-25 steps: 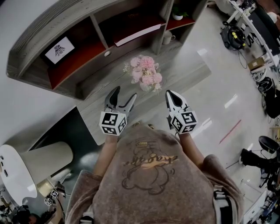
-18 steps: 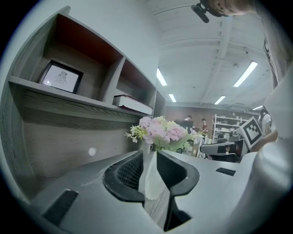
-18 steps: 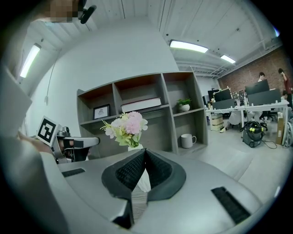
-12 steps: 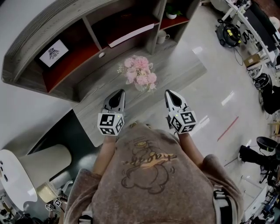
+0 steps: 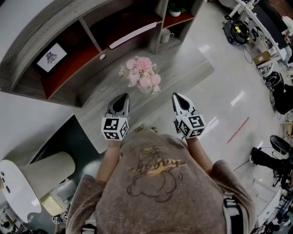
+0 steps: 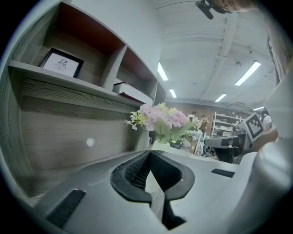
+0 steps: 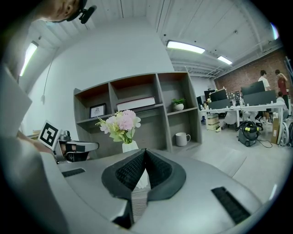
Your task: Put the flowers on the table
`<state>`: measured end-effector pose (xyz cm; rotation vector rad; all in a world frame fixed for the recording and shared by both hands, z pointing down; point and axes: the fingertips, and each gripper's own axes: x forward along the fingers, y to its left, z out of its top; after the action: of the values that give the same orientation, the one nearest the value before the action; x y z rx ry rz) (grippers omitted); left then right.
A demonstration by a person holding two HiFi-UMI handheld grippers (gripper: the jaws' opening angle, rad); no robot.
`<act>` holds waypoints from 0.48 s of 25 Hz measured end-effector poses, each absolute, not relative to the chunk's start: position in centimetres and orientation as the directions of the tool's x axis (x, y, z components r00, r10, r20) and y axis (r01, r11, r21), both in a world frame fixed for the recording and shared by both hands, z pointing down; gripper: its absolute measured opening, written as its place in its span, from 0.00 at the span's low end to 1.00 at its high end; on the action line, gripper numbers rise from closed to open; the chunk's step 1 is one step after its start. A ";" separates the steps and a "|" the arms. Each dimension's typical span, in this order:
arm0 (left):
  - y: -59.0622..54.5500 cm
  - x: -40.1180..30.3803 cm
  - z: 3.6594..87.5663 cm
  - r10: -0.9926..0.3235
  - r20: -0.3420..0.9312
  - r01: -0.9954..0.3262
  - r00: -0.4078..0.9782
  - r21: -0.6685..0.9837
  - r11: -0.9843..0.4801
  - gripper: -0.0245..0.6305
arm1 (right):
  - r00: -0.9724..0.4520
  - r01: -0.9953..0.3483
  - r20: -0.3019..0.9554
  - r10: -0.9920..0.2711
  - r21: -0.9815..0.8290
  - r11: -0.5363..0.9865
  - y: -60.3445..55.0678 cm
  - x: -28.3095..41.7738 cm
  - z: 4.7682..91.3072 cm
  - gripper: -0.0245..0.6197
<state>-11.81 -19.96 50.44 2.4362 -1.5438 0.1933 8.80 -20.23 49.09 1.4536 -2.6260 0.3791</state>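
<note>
A bunch of pink and white flowers (image 5: 141,75) in a small white vase stands upright on the grey wooden table (image 5: 183,73), in front of the shelf unit. My left gripper (image 5: 123,97) is shut and empty, a short way in front of the flowers and a little to their left. My right gripper (image 5: 176,96) is also shut on nothing, in front of the flowers to their right. In the left gripper view the flowers (image 6: 160,119) rise beyond the closed jaws. The right gripper view shows the flowers (image 7: 120,122) and vase (image 7: 130,146) just past its closed tips.
The shelf unit behind the table holds a framed picture (image 5: 50,57), a flat book (image 5: 135,34), a mug (image 5: 165,35) and a small potted plant (image 5: 175,9). A white stool (image 5: 27,183) stands at the lower left. Office desks and a vacuum cleaner (image 5: 236,32) stand to the right.
The left gripper's jaws have gone from wide open to shut, with nothing between them. Both grippers stay in front of the flowers, and the view has shifted slightly.
</note>
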 end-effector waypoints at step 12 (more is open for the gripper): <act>-19.5 -11.3 50.2 -0.867 0.242 -0.899 0.437 0.151 -0.411 0.07 | -0.539 -0.842 0.223 -0.813 -0.166 0.513 -19.5 8.3 49.2 0.04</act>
<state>-11.25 -19.45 50.25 2.4344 -1.5317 0.1828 8.28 -19.53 49.21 1.4448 -2.6297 0.3867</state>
